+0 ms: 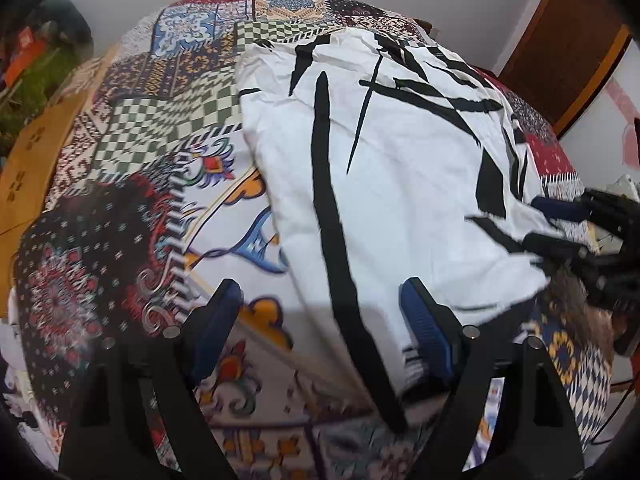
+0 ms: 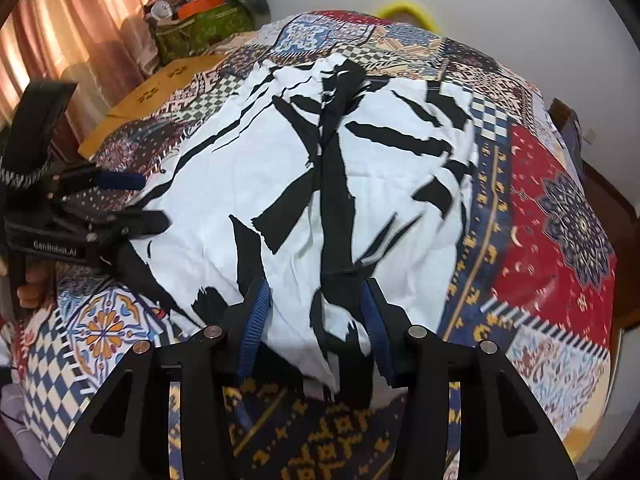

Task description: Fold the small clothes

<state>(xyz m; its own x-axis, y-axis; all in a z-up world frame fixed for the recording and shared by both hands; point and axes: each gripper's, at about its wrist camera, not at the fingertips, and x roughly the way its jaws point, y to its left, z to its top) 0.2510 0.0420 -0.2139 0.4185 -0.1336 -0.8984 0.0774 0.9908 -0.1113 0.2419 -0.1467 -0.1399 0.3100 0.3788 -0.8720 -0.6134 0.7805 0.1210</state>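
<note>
Left claw (image 1: 320, 320) wide — right claw (image 2: 316, 312) seemingly parted

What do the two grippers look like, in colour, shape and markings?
Both are black. The left gripper and the right gripper each have two flat tapering fingers with ribbed blue pads on the inner faces and round silver bolts at the joints. Seen from the right wrist view, the left gripper's body carries white lettering, roughly "GenRobot.AI".

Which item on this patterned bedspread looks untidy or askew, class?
The white garment with black brush-stroke print is rumpled and lies crooked on the patchwork bedspread, its near edge bunched between the right gripper fingers. Nothing appears spilled or damaged.
</note>
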